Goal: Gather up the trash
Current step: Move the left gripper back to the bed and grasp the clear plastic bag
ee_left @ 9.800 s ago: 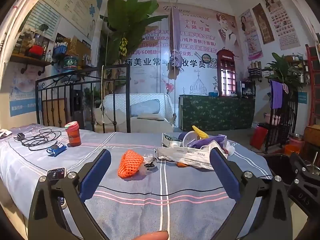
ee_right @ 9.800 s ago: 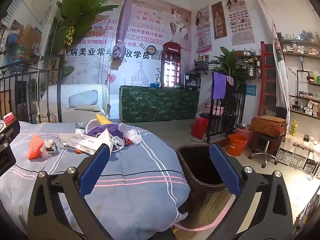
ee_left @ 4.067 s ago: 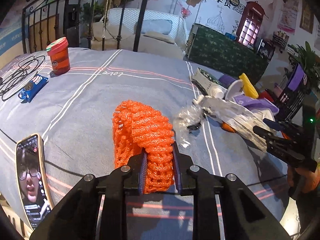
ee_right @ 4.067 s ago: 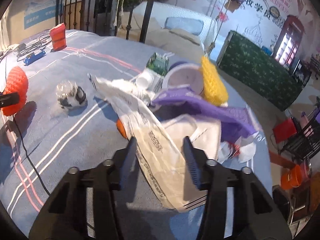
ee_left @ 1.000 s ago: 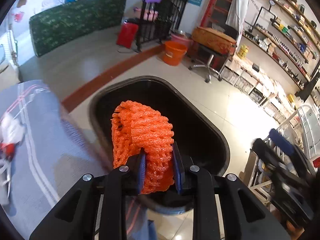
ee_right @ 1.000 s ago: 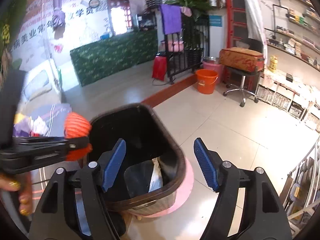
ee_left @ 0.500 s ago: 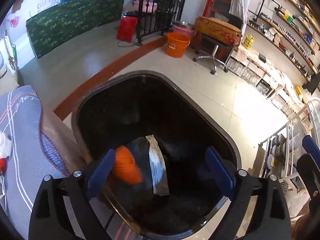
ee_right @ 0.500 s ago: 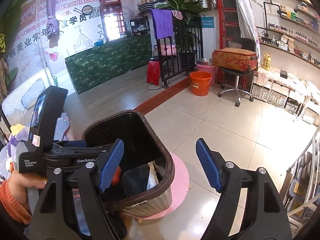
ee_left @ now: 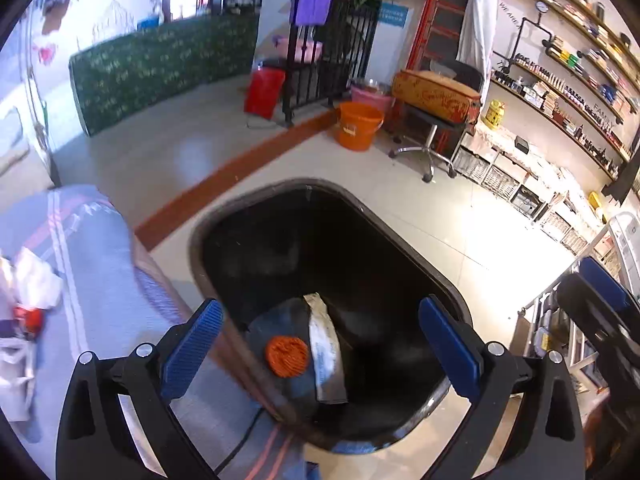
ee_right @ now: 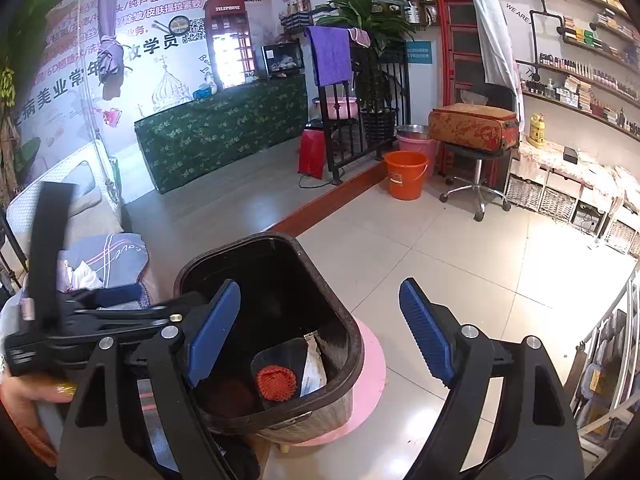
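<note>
The left hand-held gripper (ee_left: 320, 338) is hanging wide open over the bin (ee_left: 448, 284) with nothing between its blue pads, and the right hand-held gripper (ee_right: 320, 328) is likewise gaping empty just beside it. The orange net (ee_left: 287, 356) is lying at the bottom of the bin, touching a white wrapper (ee_left: 326, 348) that is leaning next to it. The bin is sitting on a pink mat (ee_right: 370, 376) on the pale tiled floor (ee_right: 460, 264), close against the edge of the bed (ee_left: 92, 240), whose grey striped cover is carrying more white and red trash (ee_left: 28, 308) at the left. Farther off, an orange bucket (ee_right: 405, 174) is standing near a swivel stool (ee_right: 474, 184) that is bearing a patterned case (ee_right: 472, 128). A black railing (ee_right: 368, 120) with a purple towel (ee_right: 330, 54) draped over it is rising behind the bucket. A green-covered desk (ee_right: 224, 124) is running along the back wall under posters and a red phone-booth cabinet (ee_right: 228, 40), while shelves (ee_right: 576, 68) of bottles are lining the right wall.
</note>
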### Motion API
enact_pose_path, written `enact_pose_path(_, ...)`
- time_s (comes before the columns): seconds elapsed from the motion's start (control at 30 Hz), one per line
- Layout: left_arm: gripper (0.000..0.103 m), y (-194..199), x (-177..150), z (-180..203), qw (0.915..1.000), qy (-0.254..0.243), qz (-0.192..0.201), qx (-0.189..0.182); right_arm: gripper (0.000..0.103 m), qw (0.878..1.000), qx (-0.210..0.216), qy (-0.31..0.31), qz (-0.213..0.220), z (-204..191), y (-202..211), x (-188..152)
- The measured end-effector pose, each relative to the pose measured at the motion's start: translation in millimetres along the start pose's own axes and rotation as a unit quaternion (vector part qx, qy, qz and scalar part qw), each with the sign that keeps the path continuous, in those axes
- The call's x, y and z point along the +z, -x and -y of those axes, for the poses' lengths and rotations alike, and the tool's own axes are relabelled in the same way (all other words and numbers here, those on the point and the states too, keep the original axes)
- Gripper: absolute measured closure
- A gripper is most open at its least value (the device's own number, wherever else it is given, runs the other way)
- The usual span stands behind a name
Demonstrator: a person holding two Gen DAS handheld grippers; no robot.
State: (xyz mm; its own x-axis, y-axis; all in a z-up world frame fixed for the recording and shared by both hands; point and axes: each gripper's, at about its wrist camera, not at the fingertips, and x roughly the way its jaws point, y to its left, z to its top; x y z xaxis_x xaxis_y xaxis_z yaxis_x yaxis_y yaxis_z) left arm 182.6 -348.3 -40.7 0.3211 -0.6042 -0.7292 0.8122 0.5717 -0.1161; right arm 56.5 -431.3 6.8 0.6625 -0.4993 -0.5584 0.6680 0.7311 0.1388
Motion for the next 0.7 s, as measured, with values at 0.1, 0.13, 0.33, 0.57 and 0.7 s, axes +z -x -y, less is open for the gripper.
enact_pose_path(0.1, 0.006, 20.8, -6.3, -11.8, 0.9997, 0.004, 0.016, 0.018, 0.019, 1.0, 0.004, 0.001, 0.002, -6.2, 1.1, 2.1)
enact_pose_path(0.13, 0.006, 24.9, -9.2, -17.2, 0.9995, 0.009, 0.018, 0.024, 0.018, 1.0, 0.006, 0.001, 0.004, -7.9, 1.6, 2.5)
enact_pose_path(0.33, 0.006, 59.9, -38.7, -61.6, 0.995, 0.051, 0.036, 0.077, 0.017, 0.999, 0.031, 0.006, -0.013, -27.1, -6.2, 1.8)
enact_pose_path(0.57, 0.006, 104.7, -82.8, -111.0, 0.9819, 0.113, 0.046, 0.145, 0.017, 0.994, 0.098, 0.035, -0.044, -81.8, -15.7, -6.4)
enact_pose_path(0.7, 0.006, 130.5, -111.6, -134.1, 0.9719, 0.139, 0.046, 0.185, 0.017, 0.984, 0.15, 0.058, -0.075, -127.8, -21.3, -20.5)
